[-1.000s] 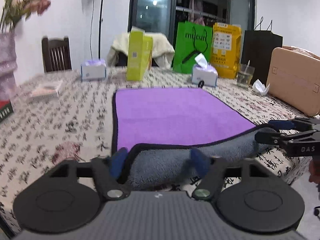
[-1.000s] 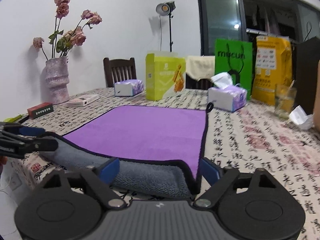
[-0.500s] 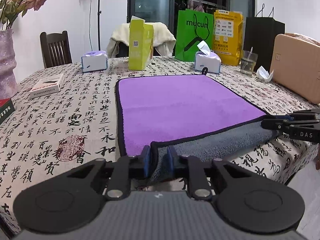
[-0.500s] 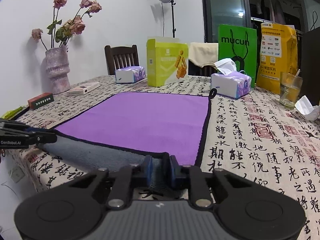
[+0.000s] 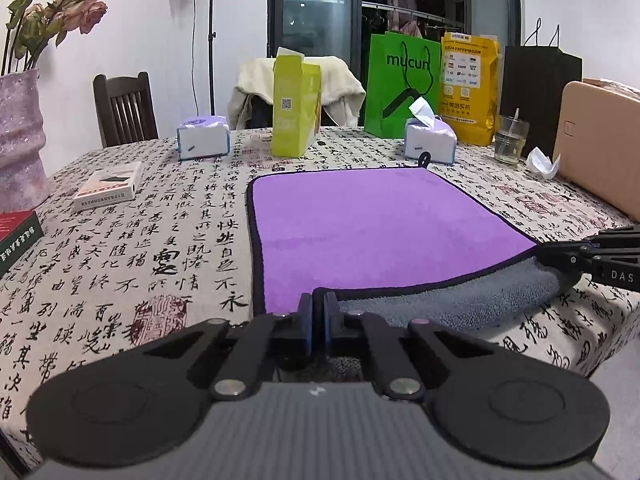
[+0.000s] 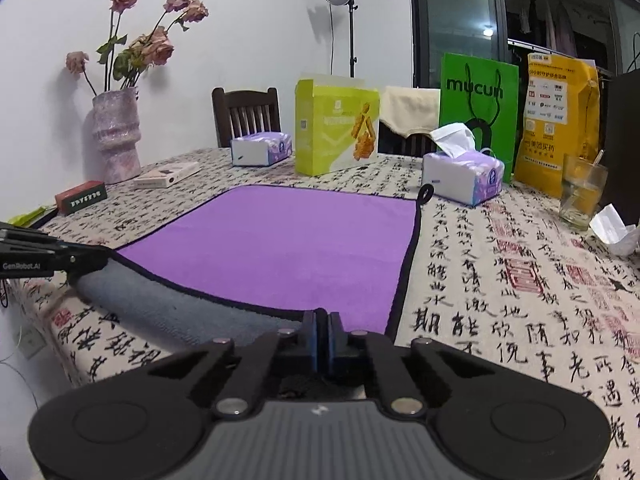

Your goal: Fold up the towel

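A purple towel (image 5: pixel 372 224) with a black hem and grey underside lies flat on the table; it also shows in the right wrist view (image 6: pixel 288 244). Its near edge is lifted and curls, showing grey (image 5: pixel 452 304). My left gripper (image 5: pixel 318 312) is shut on the near left corner. My right gripper (image 6: pixel 323 330) is shut on the near right corner. Each gripper shows in the other's view, the right gripper (image 5: pixel 580 258) at the right edge and the left gripper (image 6: pixel 72 258) at the left edge.
The table has a calligraphy-print cloth (image 5: pixel 160 240). Behind the towel stand two tissue boxes (image 5: pixel 430 142), a yellow-green carton (image 5: pixel 294 108), green (image 5: pixel 402 84) and yellow bags, a glass (image 5: pixel 510 140). A vase (image 6: pixel 116 136) and small boxes (image 5: pixel 108 186) sit left; a tan case (image 5: pixel 600 148) right.
Both grippers went from open around the towel's near corners to shut on them. The near edge now hangs lifted between them, and both views sit higher.
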Demonstrator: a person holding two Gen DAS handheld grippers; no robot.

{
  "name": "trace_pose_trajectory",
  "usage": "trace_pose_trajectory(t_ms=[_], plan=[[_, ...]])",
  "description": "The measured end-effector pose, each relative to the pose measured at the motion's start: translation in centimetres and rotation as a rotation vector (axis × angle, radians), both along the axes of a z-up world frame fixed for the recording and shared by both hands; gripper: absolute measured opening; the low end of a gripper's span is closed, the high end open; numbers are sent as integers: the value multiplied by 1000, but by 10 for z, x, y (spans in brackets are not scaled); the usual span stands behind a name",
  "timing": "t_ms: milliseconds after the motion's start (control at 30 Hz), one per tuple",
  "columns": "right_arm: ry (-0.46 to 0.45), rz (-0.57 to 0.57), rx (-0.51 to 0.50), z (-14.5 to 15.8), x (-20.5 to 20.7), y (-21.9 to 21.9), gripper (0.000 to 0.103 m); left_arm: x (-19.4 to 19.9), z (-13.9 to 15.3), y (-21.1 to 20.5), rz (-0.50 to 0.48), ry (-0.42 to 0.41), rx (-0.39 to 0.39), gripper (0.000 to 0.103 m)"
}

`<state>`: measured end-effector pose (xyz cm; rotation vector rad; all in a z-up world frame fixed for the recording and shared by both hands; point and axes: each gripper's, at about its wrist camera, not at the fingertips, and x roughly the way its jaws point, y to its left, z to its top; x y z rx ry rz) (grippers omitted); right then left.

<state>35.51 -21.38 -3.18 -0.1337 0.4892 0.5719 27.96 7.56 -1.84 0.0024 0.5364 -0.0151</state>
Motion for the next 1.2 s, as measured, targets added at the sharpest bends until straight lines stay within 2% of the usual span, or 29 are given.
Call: trace_pose_trajectory(t_ms=[567,967,1200], plan=[[-79,-3,-15,20,26,8,5,35,16,1,-11,-65,51,6],[-99,13,-27,33,58,14,5,76,25,19,-27,-35,2,6],[-99,13,-27,36,83,18,5,96,30,22,-32,-37,12,6]])
